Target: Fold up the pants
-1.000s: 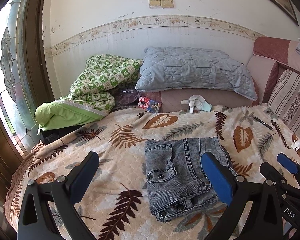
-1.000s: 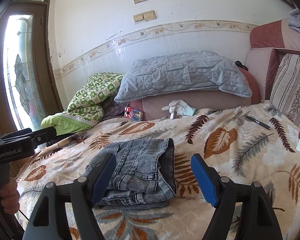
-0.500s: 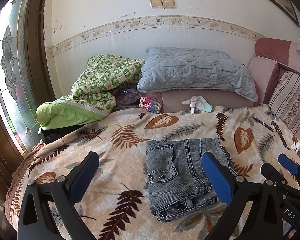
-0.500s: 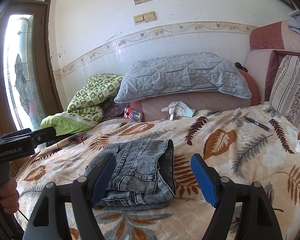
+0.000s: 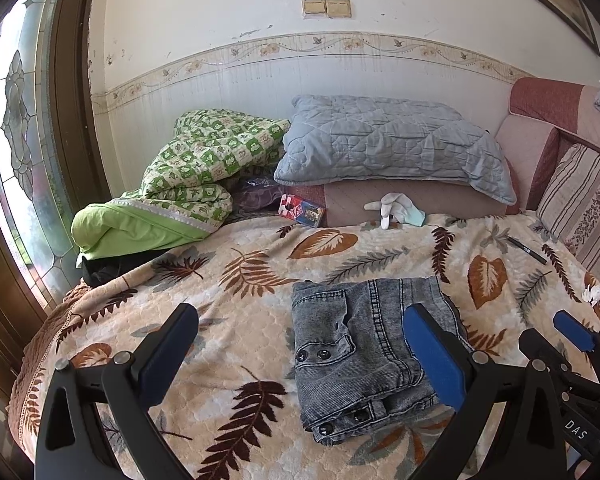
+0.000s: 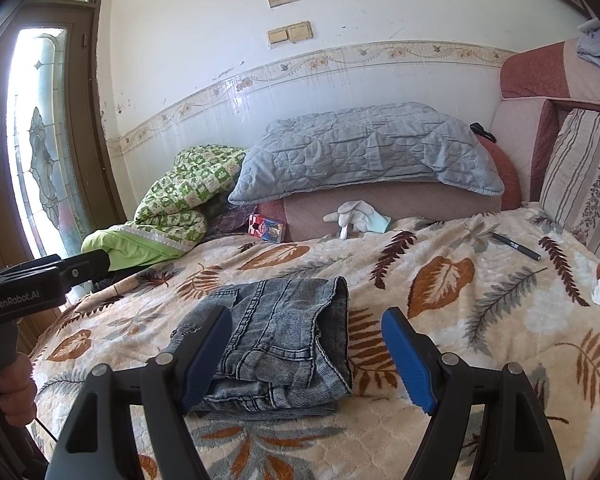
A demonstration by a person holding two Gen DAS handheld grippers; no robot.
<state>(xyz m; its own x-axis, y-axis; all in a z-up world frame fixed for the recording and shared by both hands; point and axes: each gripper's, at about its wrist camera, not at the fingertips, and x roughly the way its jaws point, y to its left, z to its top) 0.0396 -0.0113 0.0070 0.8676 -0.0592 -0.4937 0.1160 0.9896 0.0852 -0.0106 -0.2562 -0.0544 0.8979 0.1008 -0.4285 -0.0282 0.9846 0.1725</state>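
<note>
- The left gripper [image 5: 300,354] is standing with its blue-padded fingers [image 5: 434,354] spread wide, holding nothing; it is hovering above the blanket [image 5: 228,328], its right finger overlapping the pants in view
- The right gripper [image 6: 306,350] is likewise gaping, nothing between its pads; its left finger [image 6: 206,354] is covering the near left part of the pants, though contact cannot be told
- The pants [image 5: 364,356], grey washed denim, are lying folded into a compact stack on the blanket, between the two grippers; dark snap buttons are showing on the side toward the left gripper; from the right wrist view the pants [image 6: 284,336] are showing layered edges at the near end
- A black pen [image 6: 516,246] is lying on the blanket well to the right of the pants; a white glove [image 5: 396,208] is resting at the foot of the grey pillow [image 5: 388,148]; a green checked quilt [image 5: 204,172] is sitting bunched to the left, near the window [image 5: 16,128]
</note>
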